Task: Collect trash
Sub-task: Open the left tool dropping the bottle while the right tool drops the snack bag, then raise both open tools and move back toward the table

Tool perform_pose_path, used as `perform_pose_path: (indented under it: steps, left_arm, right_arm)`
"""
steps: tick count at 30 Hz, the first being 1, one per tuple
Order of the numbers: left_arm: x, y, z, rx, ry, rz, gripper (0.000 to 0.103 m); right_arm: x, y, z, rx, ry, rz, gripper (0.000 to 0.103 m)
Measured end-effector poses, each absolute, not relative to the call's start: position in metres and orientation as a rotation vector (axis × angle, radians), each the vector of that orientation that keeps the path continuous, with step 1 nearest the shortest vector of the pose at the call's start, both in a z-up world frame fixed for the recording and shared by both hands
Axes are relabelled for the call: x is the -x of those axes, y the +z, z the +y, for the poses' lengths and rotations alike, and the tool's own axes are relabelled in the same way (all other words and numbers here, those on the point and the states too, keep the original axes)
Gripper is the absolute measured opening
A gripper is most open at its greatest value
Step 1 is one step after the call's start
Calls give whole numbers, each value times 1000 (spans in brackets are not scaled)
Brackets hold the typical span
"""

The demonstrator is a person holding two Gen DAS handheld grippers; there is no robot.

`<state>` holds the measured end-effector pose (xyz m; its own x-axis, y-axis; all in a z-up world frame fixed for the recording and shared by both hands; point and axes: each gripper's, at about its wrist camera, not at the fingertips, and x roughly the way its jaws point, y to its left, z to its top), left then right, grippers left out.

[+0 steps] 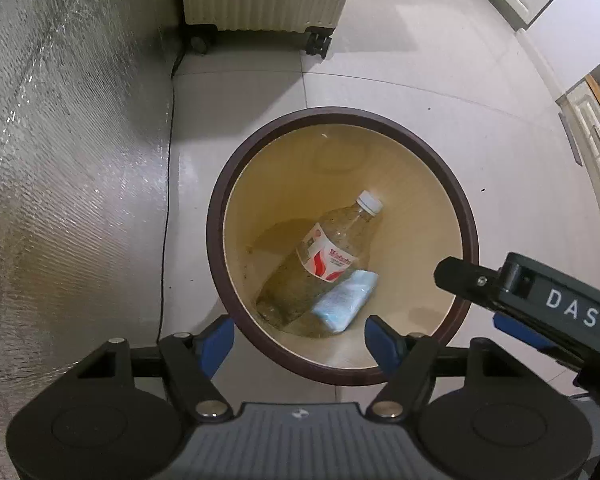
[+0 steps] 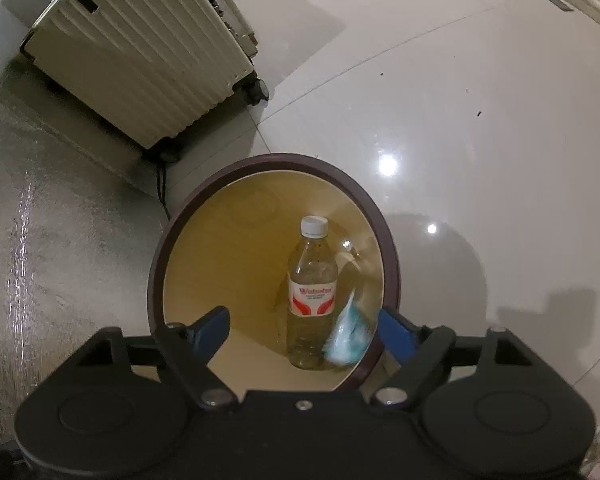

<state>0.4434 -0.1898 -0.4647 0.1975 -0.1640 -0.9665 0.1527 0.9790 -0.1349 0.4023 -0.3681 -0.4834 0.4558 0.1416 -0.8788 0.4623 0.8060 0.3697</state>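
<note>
- Pale glossy floor tiles [image 1: 400, 92] fill the room, with a silvery foil-like sheet [image 1: 68, 152] along one side and a ribbed cream suitcase [image 2: 140, 60] on wheels standing near it.
- On the tiles stands a round waste bin [image 1: 214, 240] with a dark brown rim and a tan inside; both grippers hang over its mouth, pointing steeply down.
- Inside the bin lies a clear plastic bottle [image 1: 328, 256] with a white cap and a red-and-white label, leaning against the wall.
- Just beside the bottle's lower half is a light blue packet [image 1: 346, 298]; in the right wrist view it is smeared, so it is probably dropping or only just settling.
- The left gripper [image 1: 300, 340] stands wide with nothing between its blue pads.
- The right gripper [image 2: 304, 328] is also spread wide and empty.
- Judgement: the drop looks done. To finish it well, both grippers should lift straight up clear of the rim before swinging away, so nothing tips the bin.
</note>
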Motion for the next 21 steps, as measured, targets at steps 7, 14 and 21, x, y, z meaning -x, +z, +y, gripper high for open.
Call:
perform_pose_path:
  steps: [7,14,21]
  left_arm:
    - [-441,-458,-189,-43,-195,1357,88]
    - [-441,-448,-184,-76,-162,1353,97]
    - [-439,-433,-177,-86,-118,1323,102]
  right_arm:
    - [-400,-471,-369,-541,-191,1114,87]
    - [-396,-457,-369,-459,-169,1118,92]
    - [-391,-446,-370,-388,-174,1108,103]
